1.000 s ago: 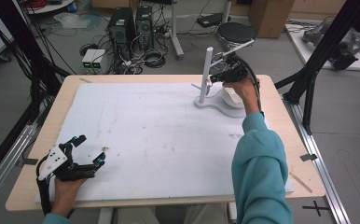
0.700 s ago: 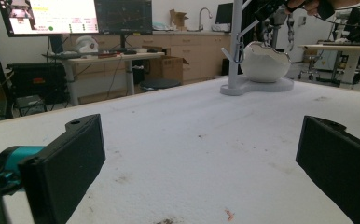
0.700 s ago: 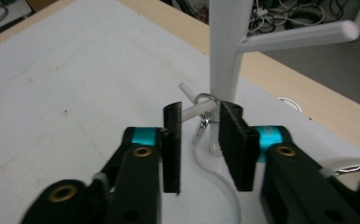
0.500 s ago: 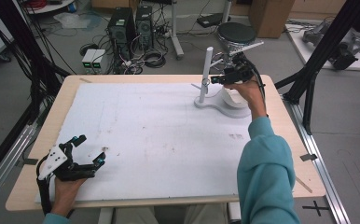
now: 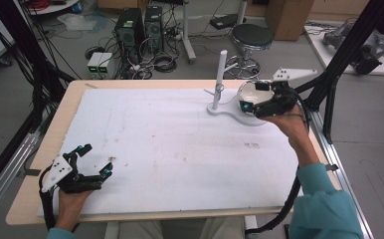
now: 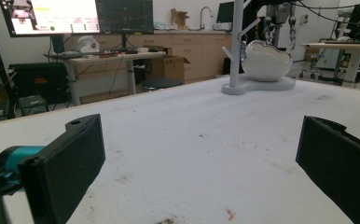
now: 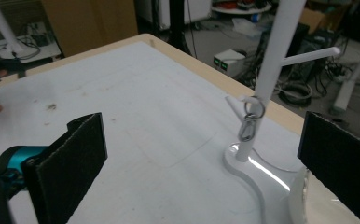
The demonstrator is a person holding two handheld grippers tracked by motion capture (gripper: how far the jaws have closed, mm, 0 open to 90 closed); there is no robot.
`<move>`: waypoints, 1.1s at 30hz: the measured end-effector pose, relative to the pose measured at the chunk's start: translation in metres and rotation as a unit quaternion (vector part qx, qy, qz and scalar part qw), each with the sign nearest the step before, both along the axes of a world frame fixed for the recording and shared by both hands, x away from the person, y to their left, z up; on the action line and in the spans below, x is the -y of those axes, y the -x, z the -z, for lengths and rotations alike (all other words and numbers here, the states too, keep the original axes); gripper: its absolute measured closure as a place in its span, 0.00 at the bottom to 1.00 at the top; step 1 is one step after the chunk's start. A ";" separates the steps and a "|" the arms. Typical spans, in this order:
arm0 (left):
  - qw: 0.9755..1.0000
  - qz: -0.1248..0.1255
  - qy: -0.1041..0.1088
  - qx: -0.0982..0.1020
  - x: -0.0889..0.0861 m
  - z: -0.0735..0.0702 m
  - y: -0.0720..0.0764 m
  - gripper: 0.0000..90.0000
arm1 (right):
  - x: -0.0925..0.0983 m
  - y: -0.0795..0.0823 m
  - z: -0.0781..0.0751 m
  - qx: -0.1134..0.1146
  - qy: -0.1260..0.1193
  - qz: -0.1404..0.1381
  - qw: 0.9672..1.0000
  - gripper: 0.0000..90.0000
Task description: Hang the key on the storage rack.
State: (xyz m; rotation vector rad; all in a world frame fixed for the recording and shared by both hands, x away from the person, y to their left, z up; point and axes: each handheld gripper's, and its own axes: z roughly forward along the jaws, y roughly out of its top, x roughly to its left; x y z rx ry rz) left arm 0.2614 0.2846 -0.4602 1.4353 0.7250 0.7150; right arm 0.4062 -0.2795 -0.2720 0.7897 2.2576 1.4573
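Note:
A white stand (image 5: 220, 69) with short pegs rises from a curved base at the table's far right. A metal clip (image 7: 247, 122) hangs from one peg (image 5: 220, 88). A white bowl (image 5: 249, 91) rests on the base beside the post (image 6: 266, 53). My right gripper (image 5: 252, 96) hovers just over the bowl; its jaws have just been opening and now stand wide with nothing between them (image 7: 201, 133). My left gripper (image 5: 98, 160) lies low at the near left corner, open and empty (image 6: 201, 135).
A white sheet (image 5: 170, 144) covers the wooden table (image 5: 46, 144). Black frame struts (image 5: 339, 64) stand close to the right edge. On the floor beyond the far edge are a stool (image 5: 252, 35), computer towers (image 5: 138, 25) and cables.
The right gripper has let go at the stand's peg, opened its jaws, and drawn back to the right over the bowl. The left gripper has stayed where it was.

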 end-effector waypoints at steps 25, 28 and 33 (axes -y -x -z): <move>1.000 -0.001 -0.004 0.004 0.000 0.000 0.001 0.02 | 0.038 0.086 0.149 0.098 -0.123 0.020 0.987 0.00; 1.000 0.000 -0.003 0.003 0.000 0.000 0.001 0.02 | 0.040 0.088 0.159 0.099 -0.128 0.031 0.986 0.00; 1.000 -0.001 -0.001 0.000 0.000 0.000 0.000 0.02 | 0.039 0.091 0.177 0.092 -0.135 0.024 0.986 0.00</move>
